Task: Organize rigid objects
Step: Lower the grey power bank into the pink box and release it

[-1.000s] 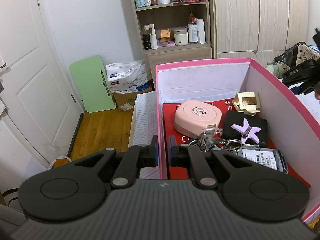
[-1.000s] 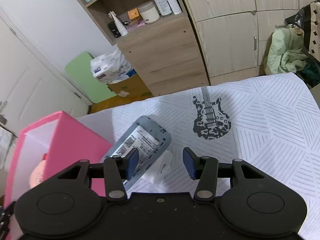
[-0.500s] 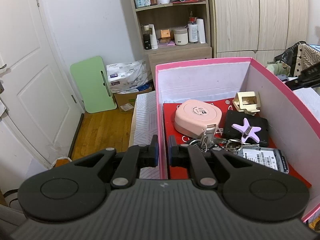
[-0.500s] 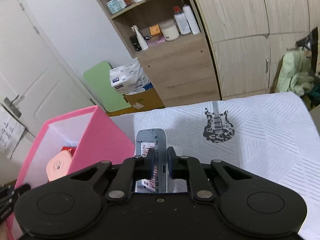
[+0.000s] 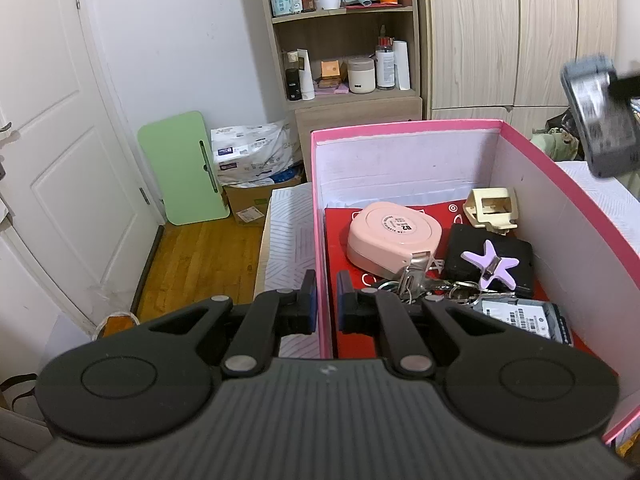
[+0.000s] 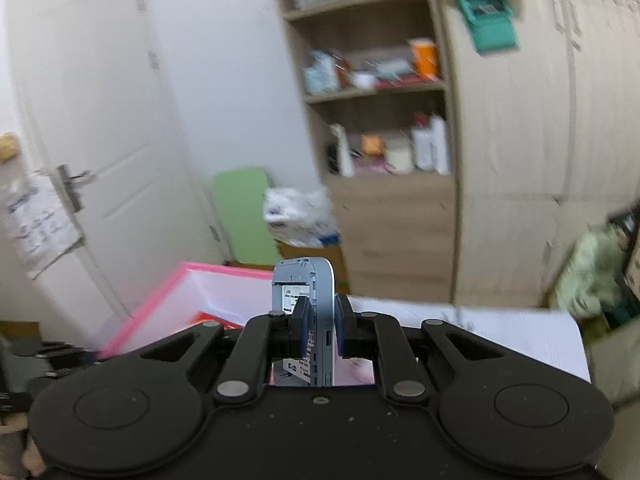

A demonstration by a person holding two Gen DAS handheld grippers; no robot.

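Step in hand: carrying 1 grey device (image 6: 316,312) toward the pink box (image 5: 404,128), judged from its raised position; drop-off not yet done.
Right gripper (image 6: 320,326): clamped on the grey device, which stands on edge between the 2 pads, label side facing left.
Grey device position: in the air, above and just outside the pink box's right wall in the left wrist view (image 5: 600,116); blurred, so fine detail is unreadable.
Left gripper (image 5: 323,304): pinched on the pink box's left wall, 1 finger outside and 1 inside.
Pink box contents: pink round case (image 5: 394,236), beige clip (image 5: 492,210), black case (image 5: 492,260) with a lilac star piece (image 5: 490,264) on it, keys (image 5: 424,284), hard drive (image 5: 524,318).
Next move: bring the device over the right wall, lower it into the box, likely onto other items as little bare floor shows, then release.
Risk: device catching the box wall.
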